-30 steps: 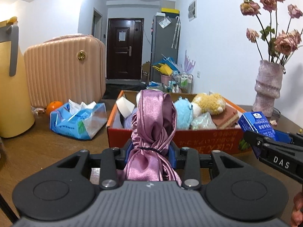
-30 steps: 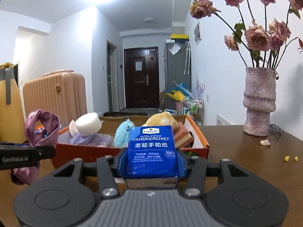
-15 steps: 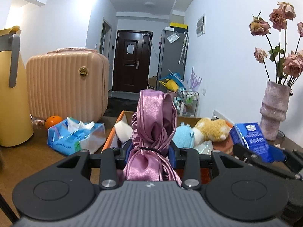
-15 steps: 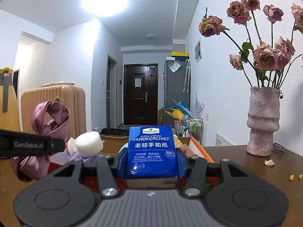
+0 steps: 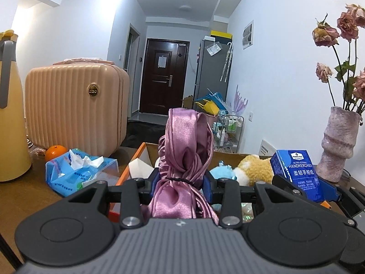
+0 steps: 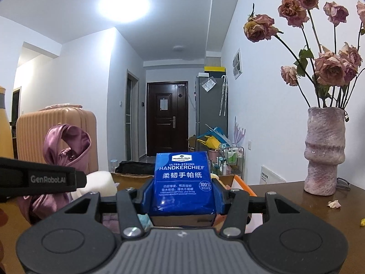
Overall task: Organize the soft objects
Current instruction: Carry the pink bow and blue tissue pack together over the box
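Two tongs are up above the brown wooden table, each clamped on something soft. The left tongs pinch a mauve satin fabric bundle tied with a thin black band — its looped top stands upright above the blue pads, and its loose tail hangs down behind them. The right tongs grip a blue pack of paper handkerchiefs by its two sides, printed face toward the camera, upright. In the left wrist view the same pack shows to the right of the bundle, with the two tools side by side and apart. Below and beyond both lies an open orange-edged cardboard box, holding a white foam block, a light-blue fluffy toy and a yellow-and-white plush animal; the held items sit over its near edge, though whether they are over the inside I cannot tell. Left of the box on the table lies an opened blue plastic pack of tissues, with an orange fruit behind it, a peach ribbed hard-shell case and a yellow jug at the far left. To the right stands a mottled pink ceramic vase of dried roses — a few fallen petals lie on the table near it.
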`<move>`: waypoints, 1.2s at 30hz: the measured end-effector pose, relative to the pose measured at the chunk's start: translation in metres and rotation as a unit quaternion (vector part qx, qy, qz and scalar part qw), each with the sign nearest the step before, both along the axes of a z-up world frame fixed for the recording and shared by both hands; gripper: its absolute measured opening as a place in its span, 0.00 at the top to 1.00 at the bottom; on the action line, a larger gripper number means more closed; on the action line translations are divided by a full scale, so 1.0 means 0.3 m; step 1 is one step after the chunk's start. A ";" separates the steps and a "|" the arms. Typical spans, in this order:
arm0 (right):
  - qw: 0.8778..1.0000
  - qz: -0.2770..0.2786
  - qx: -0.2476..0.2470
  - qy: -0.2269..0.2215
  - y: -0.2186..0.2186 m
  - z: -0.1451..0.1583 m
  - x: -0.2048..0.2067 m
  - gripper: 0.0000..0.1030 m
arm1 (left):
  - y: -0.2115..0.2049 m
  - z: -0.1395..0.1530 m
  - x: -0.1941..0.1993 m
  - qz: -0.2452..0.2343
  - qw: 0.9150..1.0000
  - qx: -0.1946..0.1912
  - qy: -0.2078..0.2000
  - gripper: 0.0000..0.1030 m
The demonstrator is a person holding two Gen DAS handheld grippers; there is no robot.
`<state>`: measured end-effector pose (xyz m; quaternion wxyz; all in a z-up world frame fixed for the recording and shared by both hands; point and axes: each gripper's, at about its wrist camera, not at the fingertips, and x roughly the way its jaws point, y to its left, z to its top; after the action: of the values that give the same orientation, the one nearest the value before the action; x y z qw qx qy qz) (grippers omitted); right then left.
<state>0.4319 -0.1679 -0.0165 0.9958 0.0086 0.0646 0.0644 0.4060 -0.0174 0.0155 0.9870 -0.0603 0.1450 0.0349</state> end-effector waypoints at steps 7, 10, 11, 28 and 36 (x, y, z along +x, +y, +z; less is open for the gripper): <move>1.000 0.003 0.000 0.001 0.003 -0.002 0.060 0.51 | -0.009 -0.003 0.069 0.000 1.000 0.002 0.001 0.63; 1.000 0.004 -0.001 0.002 0.005 -0.003 0.086 0.51 | -0.015 -0.007 0.102 0.000 1.000 0.004 0.001 0.63; 1.000 0.004 -0.001 0.002 0.005 -0.004 0.096 0.51 | -0.015 -0.009 0.112 0.000 1.000 0.004 0.001 0.63; 1.000 0.000 -0.006 0.011 0.017 -0.016 0.191 0.51 | -0.006 -0.022 0.234 0.003 1.000 0.013 0.000 0.63; 1.000 0.005 -0.008 0.022 0.021 -0.023 0.225 0.51 | -0.010 -0.023 0.264 -0.002 0.999 0.032 -0.012 0.63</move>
<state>0.4994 -0.1617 -0.0235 0.9938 0.0013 0.0868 0.0690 0.4851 -0.0203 0.0085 0.9902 -0.0288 0.1317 0.0366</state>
